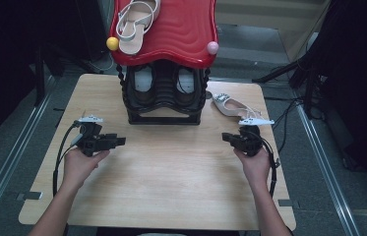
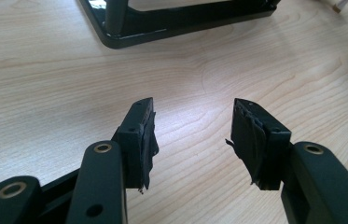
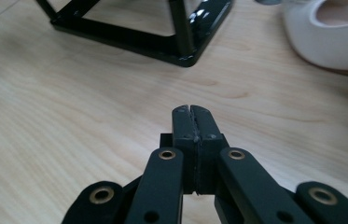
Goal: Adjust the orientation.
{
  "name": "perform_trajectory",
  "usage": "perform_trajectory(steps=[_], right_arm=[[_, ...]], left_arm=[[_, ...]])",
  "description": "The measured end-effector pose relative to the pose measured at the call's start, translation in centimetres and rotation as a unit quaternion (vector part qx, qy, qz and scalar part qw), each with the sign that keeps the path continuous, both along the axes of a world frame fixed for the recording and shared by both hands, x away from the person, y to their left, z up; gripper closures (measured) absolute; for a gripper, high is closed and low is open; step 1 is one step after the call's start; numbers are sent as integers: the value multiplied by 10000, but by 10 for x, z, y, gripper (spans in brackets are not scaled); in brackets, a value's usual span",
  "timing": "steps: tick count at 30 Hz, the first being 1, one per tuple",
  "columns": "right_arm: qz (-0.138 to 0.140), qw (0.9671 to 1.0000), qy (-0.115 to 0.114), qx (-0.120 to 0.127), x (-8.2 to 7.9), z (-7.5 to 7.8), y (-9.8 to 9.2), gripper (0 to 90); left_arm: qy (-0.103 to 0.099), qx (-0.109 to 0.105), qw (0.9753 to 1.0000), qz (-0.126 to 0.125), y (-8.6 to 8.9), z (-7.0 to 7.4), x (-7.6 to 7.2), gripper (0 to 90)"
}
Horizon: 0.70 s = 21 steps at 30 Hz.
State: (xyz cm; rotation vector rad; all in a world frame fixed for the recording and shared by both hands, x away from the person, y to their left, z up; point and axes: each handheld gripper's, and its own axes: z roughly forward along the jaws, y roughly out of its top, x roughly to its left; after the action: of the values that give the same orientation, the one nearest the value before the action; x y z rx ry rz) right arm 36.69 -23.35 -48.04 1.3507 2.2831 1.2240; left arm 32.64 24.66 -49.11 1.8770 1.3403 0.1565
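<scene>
Pale wood worktop (image 1: 171,172) carries a black shoe rack (image 1: 164,96). From above, nothing is picked up yet: the white shoe (image 1: 230,105) lies just ahead of your right gripper (image 1: 228,137). Your left gripper (image 2: 192,135) gapes over bare wood. Your right gripper's jaws are clenched, empty; the glossy shoe (image 3: 330,39) sits ahead-right.

Bare table (image 1: 171,167) ahead passable; shoe rack (image 1: 164,96) blocks centre, white shoe (image 1: 228,104) right.

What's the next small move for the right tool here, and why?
Probably open the right tool and ease it toward the white shoe on the table. Its jaws are shut on nothing, and that shoe lies loose just ahead of it, beside the black rack. The left tool is open, farther off.
</scene>
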Motion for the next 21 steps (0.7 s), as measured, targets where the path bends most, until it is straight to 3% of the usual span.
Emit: perform_trajectory(steps=[4, 16, 21], right_arm=[[-97, 10000, 3, 23, 11, 2, -10, 900], [-575, 9983, -54, -2, 46, 19, -41, 900], [-726, 9973, -95, -73, 56, 26, -50, 900]], left_arm=[[39, -78, 9999, -113, -2, 0, 0, 502], [12, 55, 9999, -140, -5, -2, -1, 502], [-49, 11, 9998, -168, -6, -1, -1, 504]])
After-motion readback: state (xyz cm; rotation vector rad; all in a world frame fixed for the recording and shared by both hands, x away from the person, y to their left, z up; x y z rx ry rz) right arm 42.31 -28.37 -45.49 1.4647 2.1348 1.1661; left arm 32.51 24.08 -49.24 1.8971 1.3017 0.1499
